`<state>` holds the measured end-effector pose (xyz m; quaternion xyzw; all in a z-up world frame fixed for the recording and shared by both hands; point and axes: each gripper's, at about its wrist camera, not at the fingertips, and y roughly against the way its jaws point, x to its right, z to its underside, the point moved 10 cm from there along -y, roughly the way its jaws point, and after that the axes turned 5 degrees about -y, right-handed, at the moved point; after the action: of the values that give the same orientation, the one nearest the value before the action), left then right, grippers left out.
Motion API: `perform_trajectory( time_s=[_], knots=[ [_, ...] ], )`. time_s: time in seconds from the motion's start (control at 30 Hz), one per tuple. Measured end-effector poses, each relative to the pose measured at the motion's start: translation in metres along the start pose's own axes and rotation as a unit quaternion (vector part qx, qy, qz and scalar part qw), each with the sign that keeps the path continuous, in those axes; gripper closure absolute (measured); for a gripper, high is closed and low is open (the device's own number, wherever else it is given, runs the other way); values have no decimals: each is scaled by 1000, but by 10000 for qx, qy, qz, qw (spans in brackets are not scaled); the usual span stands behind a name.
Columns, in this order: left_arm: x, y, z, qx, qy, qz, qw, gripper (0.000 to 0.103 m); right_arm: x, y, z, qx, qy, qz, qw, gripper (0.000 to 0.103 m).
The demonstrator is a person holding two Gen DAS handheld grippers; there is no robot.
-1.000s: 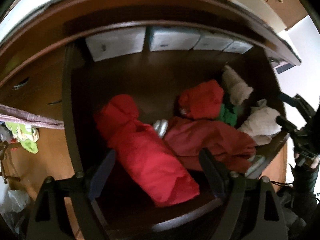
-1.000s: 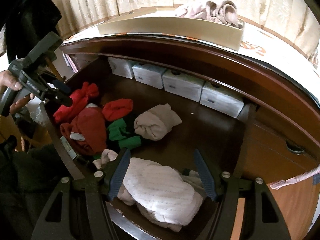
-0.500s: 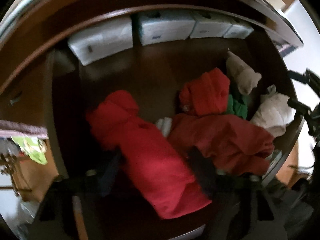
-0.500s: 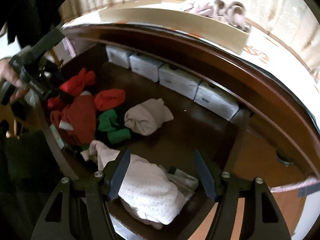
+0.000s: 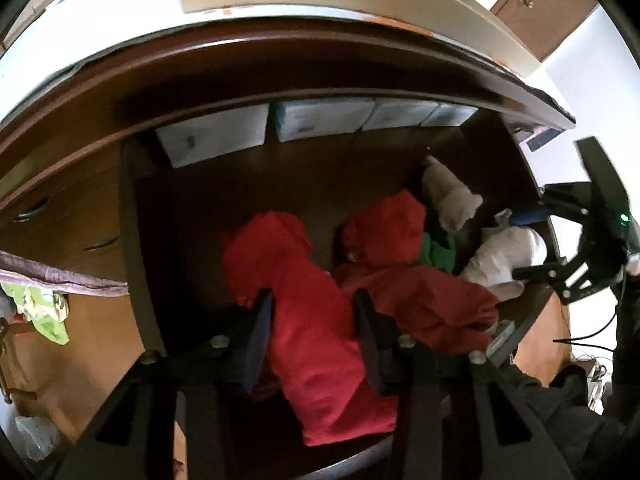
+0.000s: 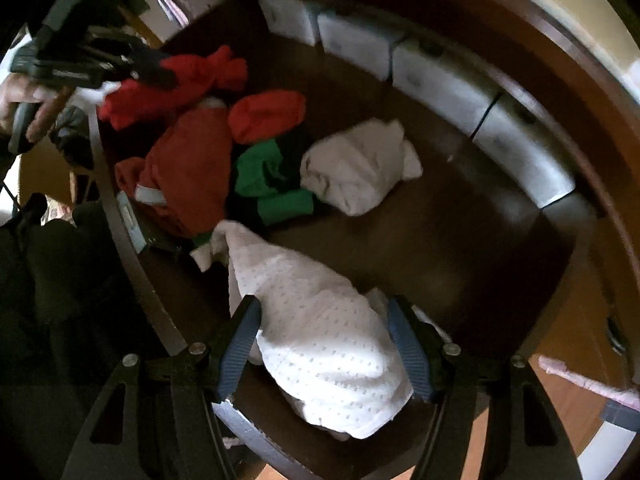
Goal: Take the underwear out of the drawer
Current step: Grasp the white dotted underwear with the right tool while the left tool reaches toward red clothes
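The wooden drawer (image 5: 248, 184) stands pulled out with bundled underwear inside. My left gripper (image 5: 313, 294) points down into it, jaws closing, pads against both sides of a long bright red underwear bundle (image 5: 316, 360). The right wrist view shows the same left gripper (image 6: 152, 66) at the top left, on the red underwear (image 6: 188, 80). My right gripper (image 6: 323, 300) is open, its fingers straddling a white dotted underwear bundle (image 6: 328, 344) near the drawer's front rim (image 6: 136, 280). In the left wrist view the right gripper (image 5: 528, 244) hangs over the white bundle (image 5: 508, 252).
White boxes (image 5: 216, 140) line the drawer's back wall. A second red bundle (image 5: 388, 228), a dark red garment (image 5: 420, 304), green cloth (image 5: 436, 246) and a beige bundle (image 5: 452, 196) lie mid-drawer. The dresser top overhangs the back. Pink and green cloth (image 5: 48, 312) hangs at the left.
The left gripper's jaws have narrowed from wide apart onto the red bundle. The right gripper has tipped downward and come closer over the white bundle, its jaws unchanged.
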<state>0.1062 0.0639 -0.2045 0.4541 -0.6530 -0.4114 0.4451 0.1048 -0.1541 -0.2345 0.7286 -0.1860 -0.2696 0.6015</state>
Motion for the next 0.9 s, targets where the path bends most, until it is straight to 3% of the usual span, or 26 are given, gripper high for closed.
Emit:
perform_trajectory(
  time_s=[0.23,0.33,0.43,0.5,0.7,0.9],
  knots=[
    [0,-16,8,-186,21,17,9998,62,-5,-22,0,-597,166,92,9980,35],
    [1,-20,9,-262,9,-43,9996,53,-6,-25,-3,-629,190,187,9977,35],
    [2,-27,10,-361,-42,-88,9993,50,-7,-28,-4,-696,155,114,9974,47],
    [5,-31,10,-391,-127,-139,9991,51,-8,-27,-3,-685,109,78,9976,49],
    [2,-25,12,-241,-193,-129,9994,67,-8,-22,1,-349,-115,-150,9992,58],
    [0,-9,6,241,14,159,9996,70,-11,-10,0,307,-261,-89,9991,66]
  ],
)
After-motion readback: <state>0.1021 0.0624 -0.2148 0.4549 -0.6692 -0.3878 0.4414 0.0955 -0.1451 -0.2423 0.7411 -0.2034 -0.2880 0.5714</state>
